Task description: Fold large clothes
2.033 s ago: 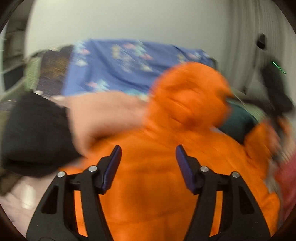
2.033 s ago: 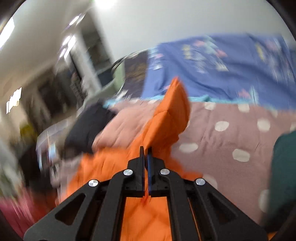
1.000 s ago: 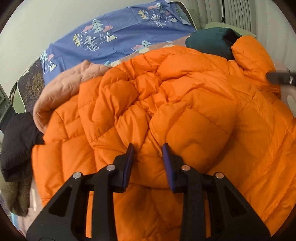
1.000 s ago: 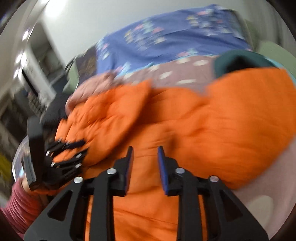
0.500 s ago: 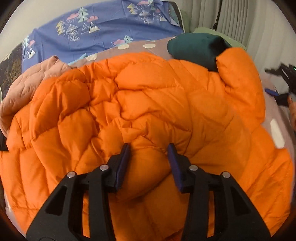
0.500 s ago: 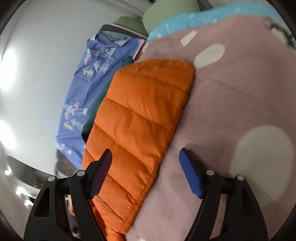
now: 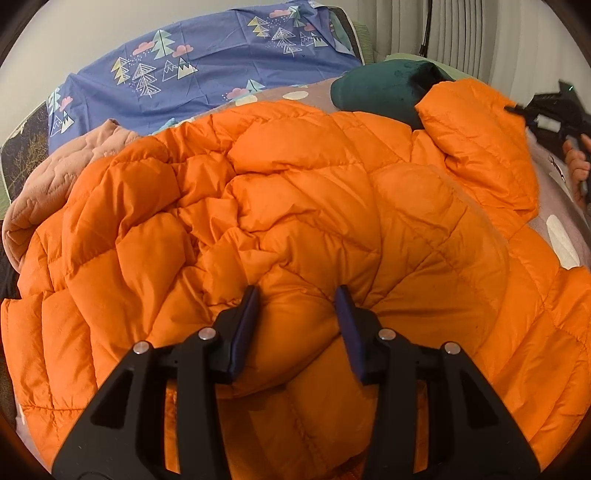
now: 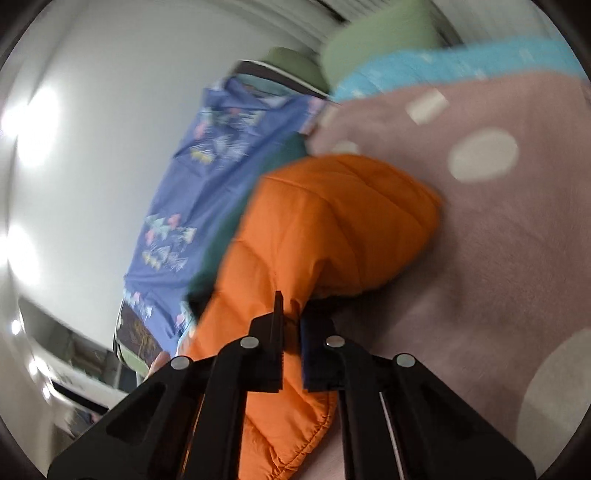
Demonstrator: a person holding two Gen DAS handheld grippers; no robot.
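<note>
A puffy orange jacket (image 7: pixel 295 206) lies spread over the bed and fills the left wrist view. My left gripper (image 7: pixel 299 310) points down into its lower middle, its blue pads pinching a bulge of padding that fills the gap between them. One sleeve (image 7: pixel 480 140) reaches out to the right. At its end my right gripper (image 7: pixel 517 109) is held by a hand (image 7: pixel 576 162). In the right wrist view that gripper (image 8: pixel 290 314) is shut on the edge of the sleeve (image 8: pixel 332 221), which lies on the blanket.
A mauve blanket (image 8: pixel 498 240) with pale dots covers the bed. Behind the jacket are a blue tree-print sheet (image 7: pixel 207 62), a dark green cushion (image 7: pixel 380 88) and a peach quilted garment (image 7: pixel 55 181) at left. Curtains (image 7: pixel 461 33) hang at the back right.
My right gripper swung over to the sleeve end, opened wide, then closed on its edge. My left gripper's jaws widened a little around the padding and barely moved.
</note>
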